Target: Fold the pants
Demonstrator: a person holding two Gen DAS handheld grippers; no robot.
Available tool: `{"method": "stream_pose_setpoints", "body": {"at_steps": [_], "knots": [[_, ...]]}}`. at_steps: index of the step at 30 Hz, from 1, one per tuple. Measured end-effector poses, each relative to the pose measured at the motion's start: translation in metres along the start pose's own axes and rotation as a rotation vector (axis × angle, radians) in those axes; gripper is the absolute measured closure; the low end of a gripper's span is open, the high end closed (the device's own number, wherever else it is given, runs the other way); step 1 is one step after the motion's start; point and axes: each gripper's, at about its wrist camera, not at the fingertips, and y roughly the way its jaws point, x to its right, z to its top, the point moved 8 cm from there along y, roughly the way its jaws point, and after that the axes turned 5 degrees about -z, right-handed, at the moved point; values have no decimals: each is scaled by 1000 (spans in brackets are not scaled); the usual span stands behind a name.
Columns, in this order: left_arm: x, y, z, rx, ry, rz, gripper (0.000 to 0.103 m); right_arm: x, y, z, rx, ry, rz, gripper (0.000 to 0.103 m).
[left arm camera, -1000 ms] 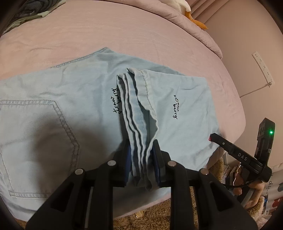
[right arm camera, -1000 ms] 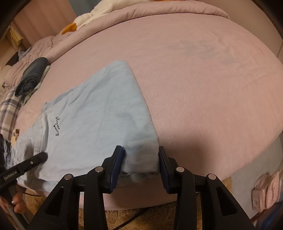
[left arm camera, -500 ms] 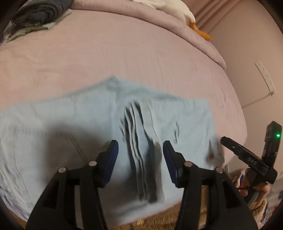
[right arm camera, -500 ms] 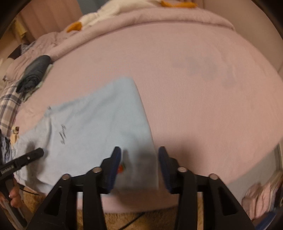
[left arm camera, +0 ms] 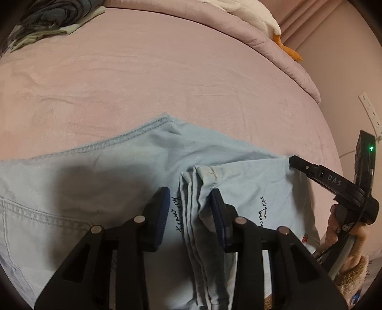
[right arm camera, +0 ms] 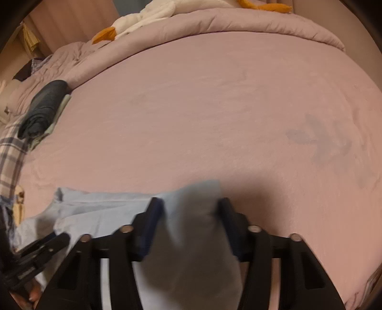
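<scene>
both claws have just been closing: left gripper (left arm camera: 191, 214) around the pants (left arm camera: 100, 181) hems at lower centre, not clamped; right gripper (right arm camera: 188, 224) looks clamped on the fold. edges should be kept aligned.

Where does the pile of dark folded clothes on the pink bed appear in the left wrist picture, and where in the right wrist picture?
Left wrist view: the dark folded clothes lie in the top left corner, at the far edge of the pink bed.
Right wrist view: they lie at the left edge, about a third of the way down.
Shared landmark: the white plush toy with orange parts lies on the far bedding in both.
</scene>
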Motion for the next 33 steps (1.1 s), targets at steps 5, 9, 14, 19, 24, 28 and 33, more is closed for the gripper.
{"method": "stream_pose_setpoints", "body": {"at_steps": [5,9,14,19,24,28,33], "knots": [[1,0,-6,39,18,30,67,8,6,0,2,86,35,66],[3,-1,-14,76,99,114,67,3,4,4,12,78,12,66],[-6,-5,-16,115,65,66,67,11,-7,-3,-12,116,-35,66],[-11,-31,-41,127,-9,-32,63,16,-36,-22,17,121,-49,61],[-10,-57,-70,144,-23,-73,46,21,-47,-60,15,95,-78,49],[-6,-66,-83,150,-22,-77,39,28,-47,-80,27,64,-129,49],[-6,-72,-92,172,-15,-65,38,33,-49,-87,71,55,-137,49]]}}
